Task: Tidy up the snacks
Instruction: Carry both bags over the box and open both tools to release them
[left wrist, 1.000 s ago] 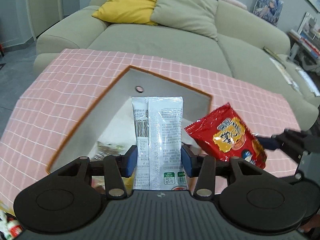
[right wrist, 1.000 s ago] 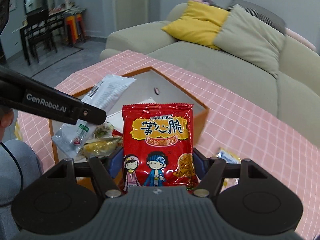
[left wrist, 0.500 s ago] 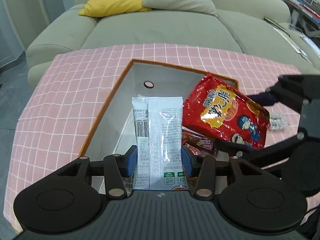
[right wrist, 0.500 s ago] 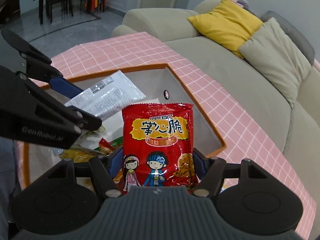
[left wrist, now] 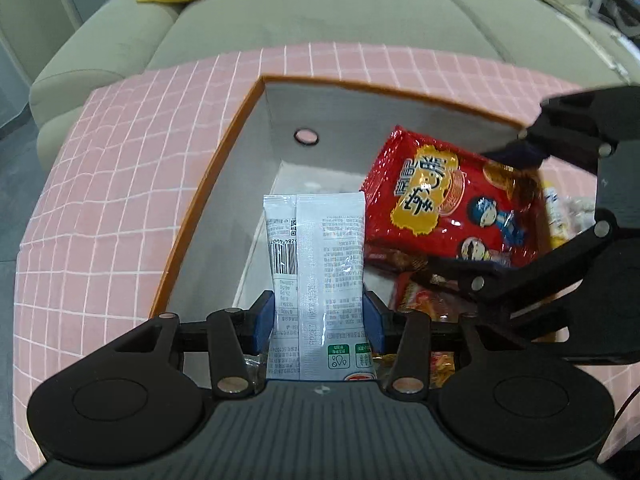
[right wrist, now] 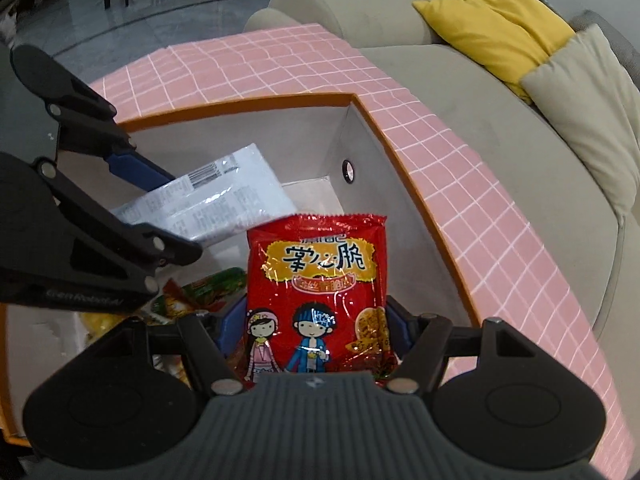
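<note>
Hanging over orange-rimmed box [left wrist: 400,96]: white packet [left wrist: 316,264] pinched in left gripper [left wrist: 318,314], red snack bag [right wrist: 320,280] pinched in right gripper [right wrist: 316,328]. Both long ways pointing down into box. Red bag nearer far wall, other snacks [right wrist: 200,292] underneath.

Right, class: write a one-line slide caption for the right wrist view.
Right gripper holds a red snack packet above the orange-rimmed box.

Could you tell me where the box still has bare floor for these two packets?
Bare floor lies along the box wall with the round hole. The near side is crowded with loose snacks.
</note>
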